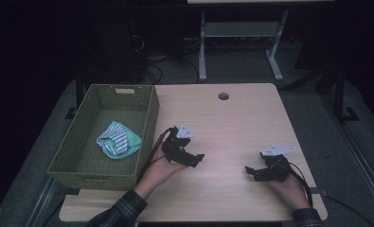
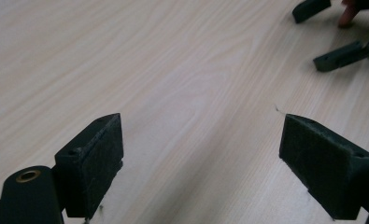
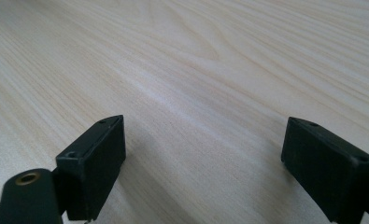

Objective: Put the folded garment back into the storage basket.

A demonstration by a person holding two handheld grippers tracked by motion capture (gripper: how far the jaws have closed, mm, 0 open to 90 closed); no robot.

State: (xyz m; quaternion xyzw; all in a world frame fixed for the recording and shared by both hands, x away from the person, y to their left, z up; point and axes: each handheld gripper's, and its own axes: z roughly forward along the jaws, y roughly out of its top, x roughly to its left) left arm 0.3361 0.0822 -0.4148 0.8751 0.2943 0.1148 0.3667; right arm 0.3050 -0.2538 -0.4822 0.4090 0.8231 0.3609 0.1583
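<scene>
Left gripper (image 1: 197,158) and right gripper (image 1: 251,172), jaws spread (nothing between), over the table (image 1: 232,123); striped cloth (image 1: 118,140) in the green basket (image 1: 149,123) at nine o'clock.

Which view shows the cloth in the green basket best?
The high view: the cloth lies bunched on the floor of the basket, left of the left gripper. Both gripper views face bare table instead.
</scene>
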